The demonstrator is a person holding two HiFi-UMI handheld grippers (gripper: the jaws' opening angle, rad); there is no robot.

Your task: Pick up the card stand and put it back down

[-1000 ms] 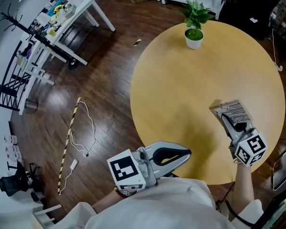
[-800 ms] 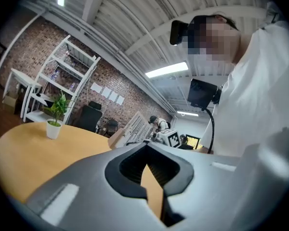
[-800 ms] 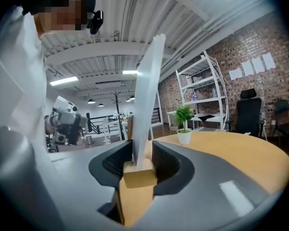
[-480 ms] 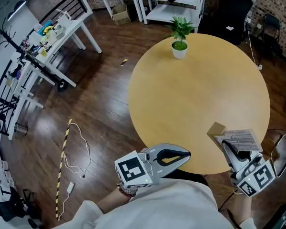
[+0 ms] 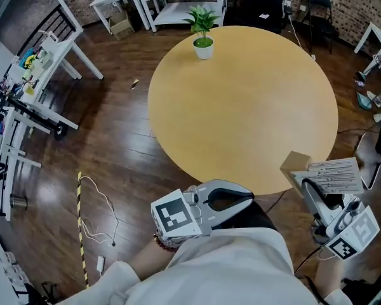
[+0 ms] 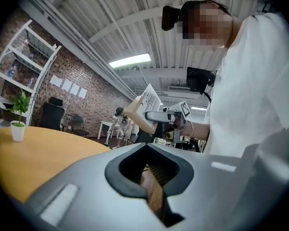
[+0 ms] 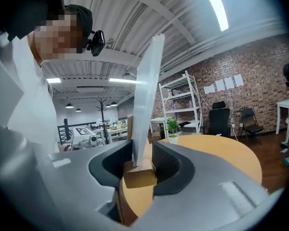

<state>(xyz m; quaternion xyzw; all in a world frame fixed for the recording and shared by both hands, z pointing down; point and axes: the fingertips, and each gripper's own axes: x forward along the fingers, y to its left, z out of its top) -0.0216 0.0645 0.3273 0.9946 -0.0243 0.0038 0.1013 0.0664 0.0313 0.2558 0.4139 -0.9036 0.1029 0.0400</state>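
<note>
card stand (image 5: 296, 163), clamped in right tool (image 5: 307, 186)

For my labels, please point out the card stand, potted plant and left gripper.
card stand (image 5: 296, 164): head view, wooden base.
potted plant (image 5: 204, 48): head view, white pot.
left gripper (image 5: 246, 200): head view, between its fingertips.

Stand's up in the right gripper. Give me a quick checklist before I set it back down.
1. Right gripper clamped on card stand base: ok.
2. Stand lifted off table: ok.
3. Stand over tabletop, not past its near edge: cannot tell.
4. Landing area bare, potted plant on far side: ok.
5. Left gripper shut, empty, away from stand: ok.
</note>
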